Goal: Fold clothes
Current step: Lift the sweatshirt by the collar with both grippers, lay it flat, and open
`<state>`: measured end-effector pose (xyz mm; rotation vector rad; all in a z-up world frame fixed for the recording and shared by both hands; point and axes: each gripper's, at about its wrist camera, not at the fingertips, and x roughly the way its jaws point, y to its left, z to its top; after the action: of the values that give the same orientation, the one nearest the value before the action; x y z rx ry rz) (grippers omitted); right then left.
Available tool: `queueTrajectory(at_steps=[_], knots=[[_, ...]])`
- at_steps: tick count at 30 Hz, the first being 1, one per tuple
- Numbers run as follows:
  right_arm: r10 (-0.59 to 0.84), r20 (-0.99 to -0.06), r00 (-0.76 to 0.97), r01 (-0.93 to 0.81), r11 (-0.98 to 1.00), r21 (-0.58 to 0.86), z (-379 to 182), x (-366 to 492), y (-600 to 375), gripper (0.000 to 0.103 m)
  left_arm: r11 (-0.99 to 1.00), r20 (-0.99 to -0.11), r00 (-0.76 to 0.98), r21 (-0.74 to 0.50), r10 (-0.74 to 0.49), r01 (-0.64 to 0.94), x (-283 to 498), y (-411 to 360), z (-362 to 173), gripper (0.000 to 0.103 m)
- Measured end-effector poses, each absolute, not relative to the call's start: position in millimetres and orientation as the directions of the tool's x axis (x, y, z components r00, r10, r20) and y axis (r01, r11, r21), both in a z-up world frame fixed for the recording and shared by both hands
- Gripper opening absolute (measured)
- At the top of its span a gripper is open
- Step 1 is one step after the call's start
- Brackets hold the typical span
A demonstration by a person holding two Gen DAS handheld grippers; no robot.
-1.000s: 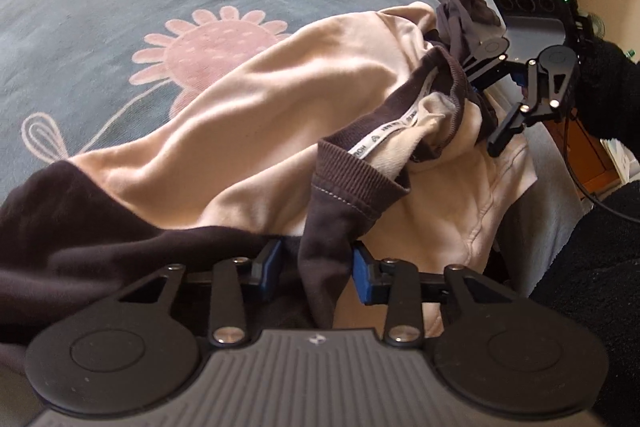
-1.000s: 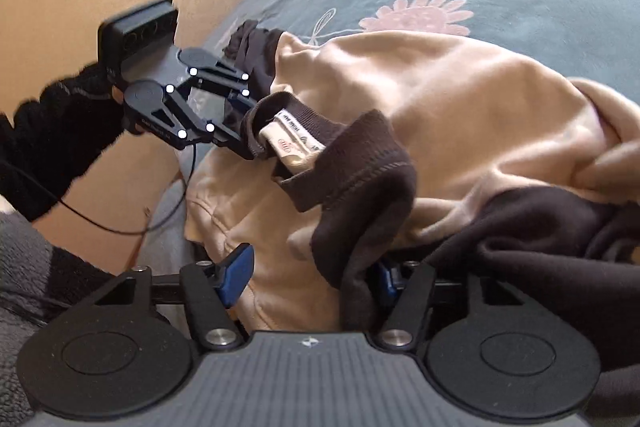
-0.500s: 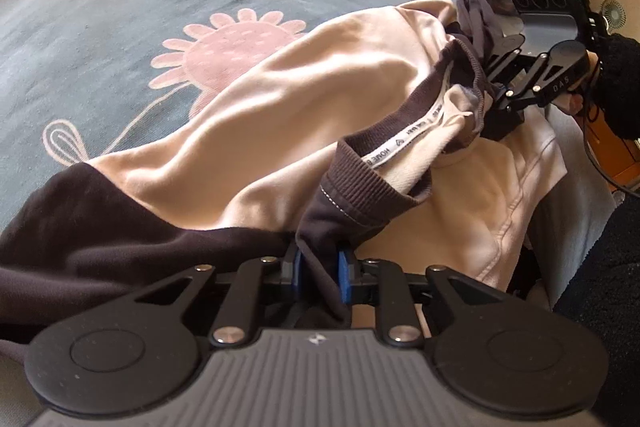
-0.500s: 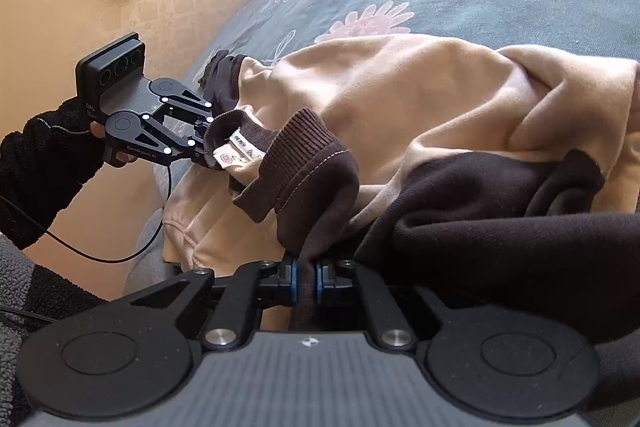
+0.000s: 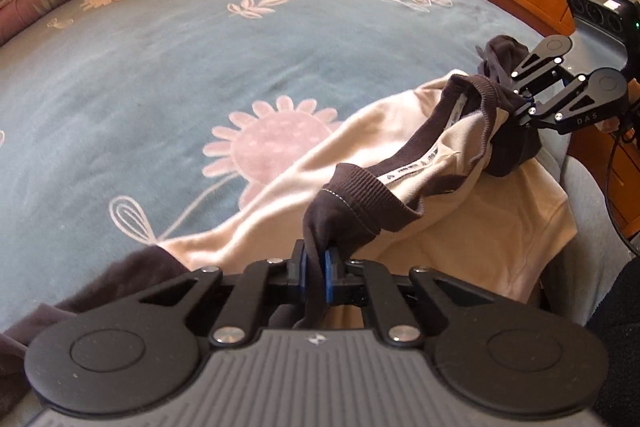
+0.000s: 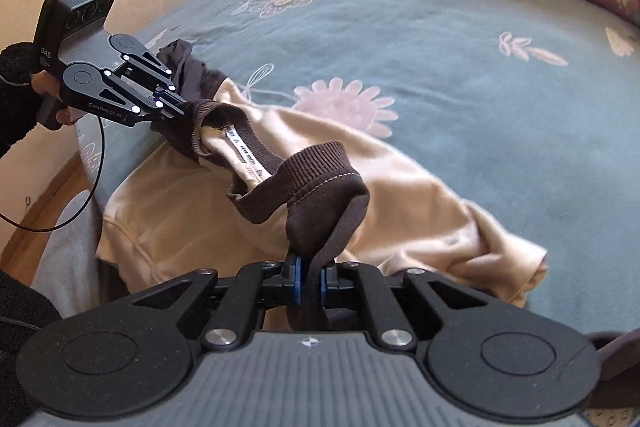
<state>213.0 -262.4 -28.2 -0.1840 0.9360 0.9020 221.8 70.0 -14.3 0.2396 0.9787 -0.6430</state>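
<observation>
Hiding under the sweatshirt (image 5: 460,243), its dark sleeves seem partly cut off.

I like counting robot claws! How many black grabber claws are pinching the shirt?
2. The left gripper pinches the cream sweatshirt's dark brown ribbed collar at one end; the right gripper pinches the other end.

At 9 o'clock your left gripper (image 6: 176,105) reads "DAS" and "GenRobot.AI"; at 3 o'clock your right gripper (image 5: 522,107) reads "DAS".
</observation>
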Motion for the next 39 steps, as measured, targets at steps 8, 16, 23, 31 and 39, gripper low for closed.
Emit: queueTrajectory(at_steps=[8, 16, 23, 31, 39], knots=[[0.483, -0.775, 0.407, -0.732, 0.681, 0.040, -9, 278, -251, 0.010, 0.833, -0.793, 0.502, -0.013, -0.346, 0.553, 279, 71, -2, 0.006], [0.382, -0.786, 0.486, -0.690, 0.719, -0.077, -17, 360, -231, 0.010, 0.888, -0.766, 0.581, 0.030, -0.274, 0.459, 359, 79, -12, 0.006], [0.328, -0.775, 0.541, -0.644, 0.753, -0.131, -25, 431, -219, 0.010, 0.922, -0.772, 0.601, 0.052, -0.207, 0.385, 433, 89, -25, 0.005], [0.315, -0.798, 0.513, -0.646, 0.755, -0.117, -53, 463, -215, 0.010, 0.890, -0.803, 0.503, -0.074, -0.321, 0.449, 460, 98, -55, 0.008], [0.328, -0.806, 0.493, -0.652, 0.753, -0.092, -69, 462, -221, 0.010, 0.852, -0.830, 0.436, -0.085, -0.347, 0.517, 459, 94, -75, 0.030]])
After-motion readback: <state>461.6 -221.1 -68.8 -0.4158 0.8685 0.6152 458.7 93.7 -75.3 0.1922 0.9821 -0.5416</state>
